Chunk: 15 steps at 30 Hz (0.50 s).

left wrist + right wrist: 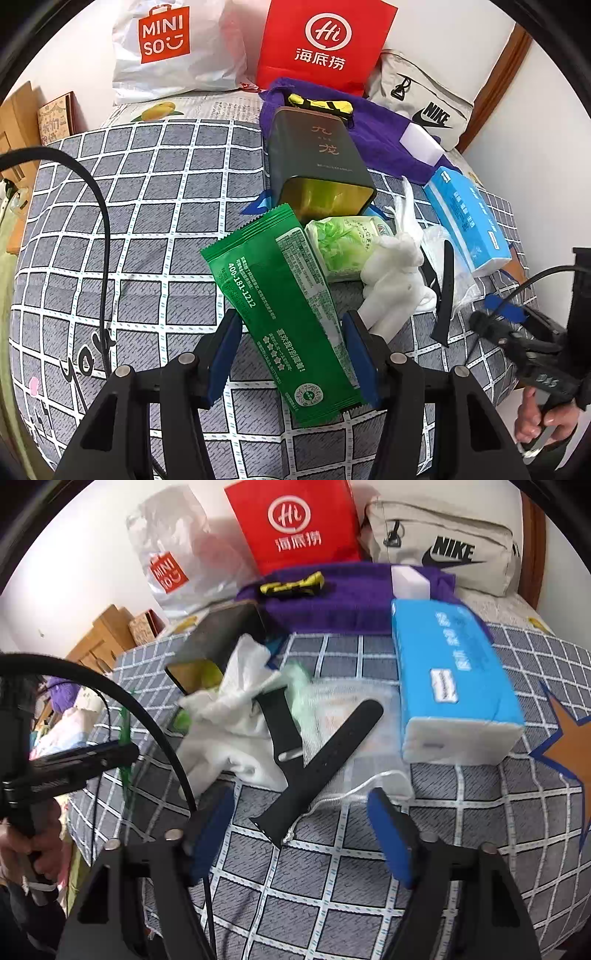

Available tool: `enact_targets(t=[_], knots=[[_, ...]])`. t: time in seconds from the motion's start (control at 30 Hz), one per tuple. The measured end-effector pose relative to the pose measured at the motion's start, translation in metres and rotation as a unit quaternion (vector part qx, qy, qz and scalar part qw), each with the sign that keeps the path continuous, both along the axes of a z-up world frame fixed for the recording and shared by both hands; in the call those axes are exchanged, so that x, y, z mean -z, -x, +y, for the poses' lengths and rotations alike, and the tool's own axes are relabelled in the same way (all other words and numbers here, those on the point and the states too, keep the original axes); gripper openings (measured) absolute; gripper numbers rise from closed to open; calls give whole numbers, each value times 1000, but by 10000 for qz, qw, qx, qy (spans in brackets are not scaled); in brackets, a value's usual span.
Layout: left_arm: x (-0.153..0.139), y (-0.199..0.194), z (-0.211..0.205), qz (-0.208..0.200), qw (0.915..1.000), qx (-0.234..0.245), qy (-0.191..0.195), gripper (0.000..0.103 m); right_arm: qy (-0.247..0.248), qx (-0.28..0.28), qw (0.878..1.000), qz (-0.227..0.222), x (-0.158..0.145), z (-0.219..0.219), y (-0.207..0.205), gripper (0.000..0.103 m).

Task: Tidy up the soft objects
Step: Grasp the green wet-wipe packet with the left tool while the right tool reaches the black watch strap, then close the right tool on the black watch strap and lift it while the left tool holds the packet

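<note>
Left fingers (236, 354) pinch the green packet (280, 302), right fingers (391, 834) wide over the watch strap (317, 768) beside the tissue pack (454, 679)

Bed (332, 886) w/ grey grid sheet: purple towel (351, 602) at far edge, blue tissue pack (454, 679) nr right edge, tin (317, 158), white cloth (229, 716), mesh bag (340, 709) mid-bed.

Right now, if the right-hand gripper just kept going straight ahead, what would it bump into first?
Most likely the black watch strap, lying on the mesh bag straight ahead of the open right gripper. Nothing is between the jaws yet. Depth is hard to judge through this lens.
</note>
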<state>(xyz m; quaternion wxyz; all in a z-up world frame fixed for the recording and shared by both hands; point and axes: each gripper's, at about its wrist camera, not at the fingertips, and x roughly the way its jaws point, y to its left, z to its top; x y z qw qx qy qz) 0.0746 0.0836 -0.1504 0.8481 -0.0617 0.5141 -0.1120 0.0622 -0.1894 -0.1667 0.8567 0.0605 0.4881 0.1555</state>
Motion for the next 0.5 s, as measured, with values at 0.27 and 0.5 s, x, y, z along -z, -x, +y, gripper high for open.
enact_targets(t=[0.27, 0.5], knots=[[1, -2, -5, -8, 9999, 121, 103, 54, -33, 50, 9995, 295, 25, 18, -8, 55], [4, -1, -7, 15, 9996, 202, 189, 54, 260, -6, 9995, 178, 29, 16, -9, 19]])
